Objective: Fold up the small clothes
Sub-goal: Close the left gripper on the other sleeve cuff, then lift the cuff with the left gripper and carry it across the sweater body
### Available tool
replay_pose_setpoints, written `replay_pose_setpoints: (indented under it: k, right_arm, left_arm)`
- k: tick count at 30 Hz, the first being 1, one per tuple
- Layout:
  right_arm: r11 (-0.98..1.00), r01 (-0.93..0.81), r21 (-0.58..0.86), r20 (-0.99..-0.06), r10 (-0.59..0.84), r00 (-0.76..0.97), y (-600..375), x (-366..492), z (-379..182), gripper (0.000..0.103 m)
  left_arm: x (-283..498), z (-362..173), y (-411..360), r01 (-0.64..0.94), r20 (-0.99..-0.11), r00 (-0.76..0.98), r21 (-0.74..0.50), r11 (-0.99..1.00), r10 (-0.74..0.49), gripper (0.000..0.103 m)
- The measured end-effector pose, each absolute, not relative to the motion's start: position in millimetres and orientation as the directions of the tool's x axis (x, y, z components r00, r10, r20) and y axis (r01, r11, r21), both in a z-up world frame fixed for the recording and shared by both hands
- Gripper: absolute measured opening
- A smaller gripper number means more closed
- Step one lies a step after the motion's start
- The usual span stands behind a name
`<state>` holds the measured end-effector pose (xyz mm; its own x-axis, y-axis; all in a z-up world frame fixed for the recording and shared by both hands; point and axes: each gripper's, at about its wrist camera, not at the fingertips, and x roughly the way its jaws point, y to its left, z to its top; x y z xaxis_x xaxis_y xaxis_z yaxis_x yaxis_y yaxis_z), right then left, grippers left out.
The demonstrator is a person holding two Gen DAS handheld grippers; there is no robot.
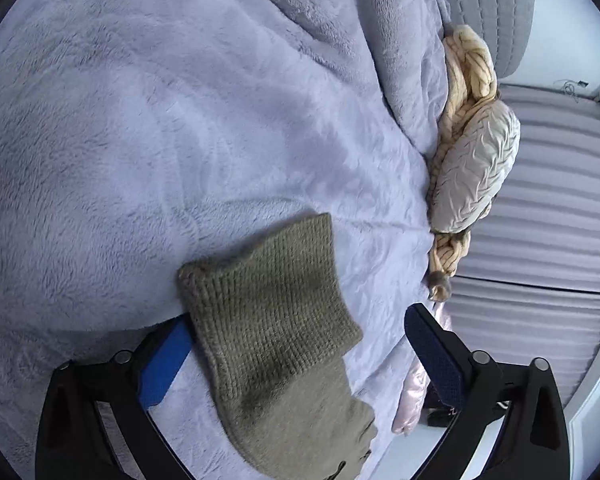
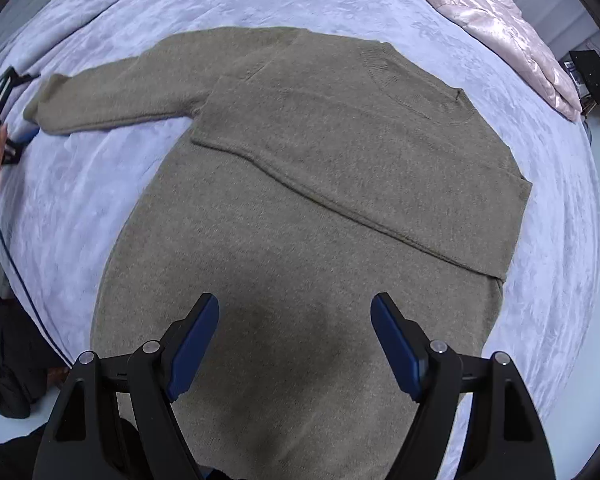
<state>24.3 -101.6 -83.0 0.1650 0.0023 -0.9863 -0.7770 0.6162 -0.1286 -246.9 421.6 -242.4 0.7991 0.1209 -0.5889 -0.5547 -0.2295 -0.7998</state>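
An olive-green knit sweater (image 2: 320,200) lies flat on a lilac fleece blanket (image 2: 100,200). One sleeve is folded across its chest; the other sleeve (image 2: 112,96) stretches out to the left. My right gripper (image 2: 296,320) is open just above the sweater's lower body. In the left wrist view my left gripper (image 1: 300,328) is open with the ribbed sleeve cuff (image 1: 268,296) lying between its fingers, the left blue pad (image 1: 168,360) partly under the cuff. The left gripper also shows in the right wrist view (image 2: 4,120), at the sleeve's end.
A pink puffy jacket (image 2: 500,28) lies at the blanket's far right edge. A cream chunky-knit piece (image 1: 468,80) and a silvery quilted cushion (image 1: 476,172) lie beside the blanket (image 1: 180,120) on a striped mattress (image 1: 552,200). Dark clothing (image 2: 4,360) lies on the floor left.
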Motion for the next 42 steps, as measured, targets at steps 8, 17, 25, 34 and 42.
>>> replay_pose_setpoints:
  k: [8,17,25,34,42]
  right_arm:
    - [0.595,-0.788,-0.156,-0.985,-0.040,0.165,-90.8,13.1,-86.3,0.081]
    - [0.546,-0.822,-0.161,-0.985,-0.036,0.169,-73.9,-1.7,-85.6,0.081]
    - [0.524,-0.833,-0.177,-0.983,-0.053,0.175,-73.2,-10.8,-85.7,0.081]
    - [0.557,-0.811,-0.177,-0.981,-0.034,0.191,-72.9,-2.9,-79.0,0.081]
    - [0.541,-0.826,-0.161,-0.980,0.010,0.198,-58.5,-5.4,-73.5,0.081]
  left_arm:
    - [-247.0,-236.7,411.4,-0.547,-0.567,0.813,-0.822,-0.159,0.132,0.014]
    - [-242.1,-240.2,416.2,-0.571,-0.589,0.804,-0.804,-0.165,0.086,0.063]
    - [-244.2,-243.1,414.7,-0.620,-0.640,0.763,-0.765,-0.176,0.093,0.014]
    - [-240.4,-164.8,403.8,-0.734,-0.725,0.678,-0.677,0.060,0.117,0.012]
    - [-188.7,-89.4,364.7,-0.769,-0.774,0.621,-0.574,0.281,0.120,0.012]
